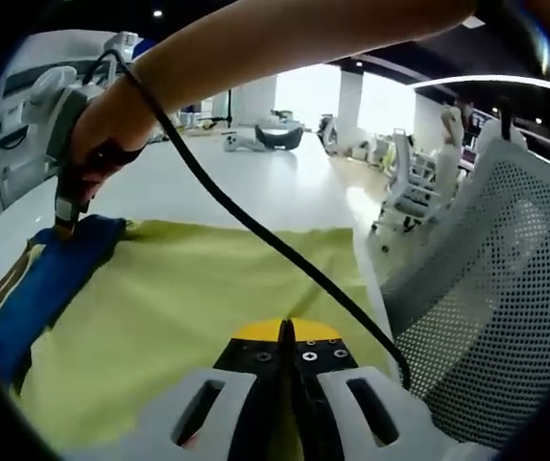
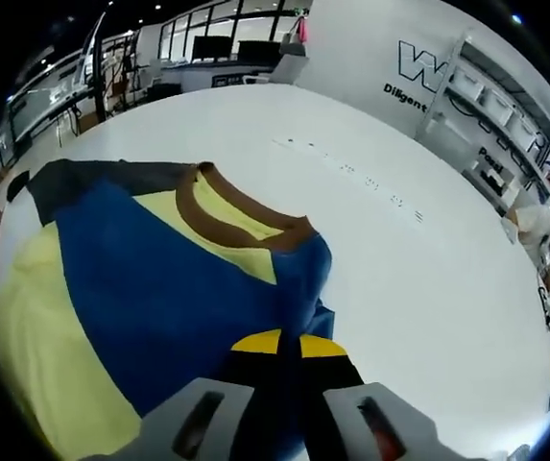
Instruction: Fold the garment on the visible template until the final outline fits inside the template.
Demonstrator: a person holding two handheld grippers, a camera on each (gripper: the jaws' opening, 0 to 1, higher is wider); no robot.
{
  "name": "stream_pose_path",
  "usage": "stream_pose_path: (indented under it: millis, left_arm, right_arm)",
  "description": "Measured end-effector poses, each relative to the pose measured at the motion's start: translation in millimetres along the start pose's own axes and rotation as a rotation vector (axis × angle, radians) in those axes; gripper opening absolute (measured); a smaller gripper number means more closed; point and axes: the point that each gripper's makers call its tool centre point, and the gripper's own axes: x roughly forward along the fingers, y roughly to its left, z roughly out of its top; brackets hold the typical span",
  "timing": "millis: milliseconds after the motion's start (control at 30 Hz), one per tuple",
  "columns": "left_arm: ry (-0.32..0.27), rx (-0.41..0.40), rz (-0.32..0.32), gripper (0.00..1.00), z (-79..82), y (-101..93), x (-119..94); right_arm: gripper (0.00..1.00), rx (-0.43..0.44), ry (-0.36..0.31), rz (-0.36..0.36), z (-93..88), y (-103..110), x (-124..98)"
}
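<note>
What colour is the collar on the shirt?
Brown, on the blue-and-yellow fabric shirt's ribbed collar, seen best in the right gripper view.

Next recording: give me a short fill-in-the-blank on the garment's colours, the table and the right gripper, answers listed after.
1. The garment lies on a ____ table.
2. The garment's collar is trimmed in ____.
3. In the left gripper view, the cloth just ahead of the left gripper is ____.
4. The right gripper has its jaws closed on the ____ part of the garment, beside the collar.

Missing words: white; brown; yellow; blue
</note>
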Motion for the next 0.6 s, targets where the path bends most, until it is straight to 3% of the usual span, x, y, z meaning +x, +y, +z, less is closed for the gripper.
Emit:
stream_pose_path:
  millis: [133, 200, 500, 600]
  left_arm:
    - [-0.008, -0.006, -0.001, 0.00, 3.6, -0.7, 6.4]
    - [-0.011, -0.008, 0.000, 0.00, 5.4, -1.0, 9.7]
    - [-0.022, -0.036, -0.008, 0.00, 14.0, -3.5, 25.1]
    - [-0.026, -0.051, -0.008, 0.00, 18.5, -4.2, 33.1]
  right_arm:
    - [0.00, 0.011, -0.004, -0.015, -4.1, -6.9, -1.6]
    - [0.00, -0.042, -0.001, -0.024, -5.8, -10.4, -2.6]
    - [0.00, 0.008, -0.008, -0.042, -19.2, -29.2, -8.9]
    - [0.00, -0.026, 0.004, -0.064, -21.2, -33.5, -9.7]
